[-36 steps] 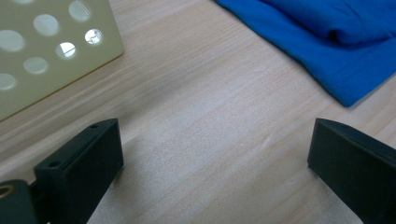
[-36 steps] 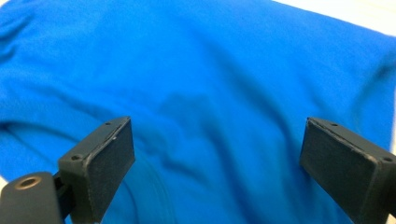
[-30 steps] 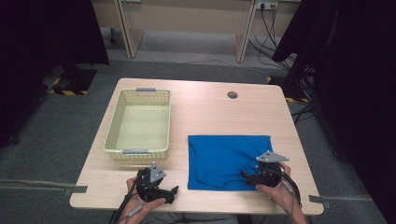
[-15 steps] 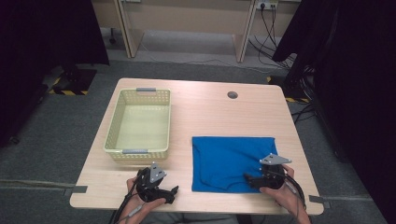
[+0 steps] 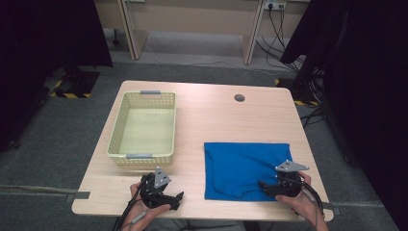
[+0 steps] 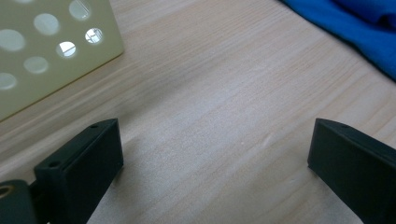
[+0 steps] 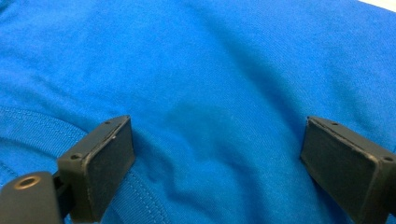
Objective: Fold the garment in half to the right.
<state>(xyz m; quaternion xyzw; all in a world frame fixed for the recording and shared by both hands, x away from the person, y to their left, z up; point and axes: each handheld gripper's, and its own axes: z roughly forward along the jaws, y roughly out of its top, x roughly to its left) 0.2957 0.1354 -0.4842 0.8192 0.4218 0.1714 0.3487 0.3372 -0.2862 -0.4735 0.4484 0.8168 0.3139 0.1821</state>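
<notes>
- The light wooden table [image 5: 211,120] carries everything; nothing blocks the work.
- The folded blue cotton cloth [image 5: 240,166] lies flat at the table's near right, well apart from the pale yellow perforated plastic basket [image 5: 142,126] on the left.
- The right gripper [image 5: 263,186], jaws spread, hovers over the cloth's near edge: the grasp looks about to begin, needing a descent and a pinch on the hem.
- The left gripper [image 5: 179,197] rests spread on bare wood.

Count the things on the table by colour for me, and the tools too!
Blue: 1, the cloth
Pale yellow: 1, the basket
Black: 2, the left tool and the right tool
Total: 4
</notes>
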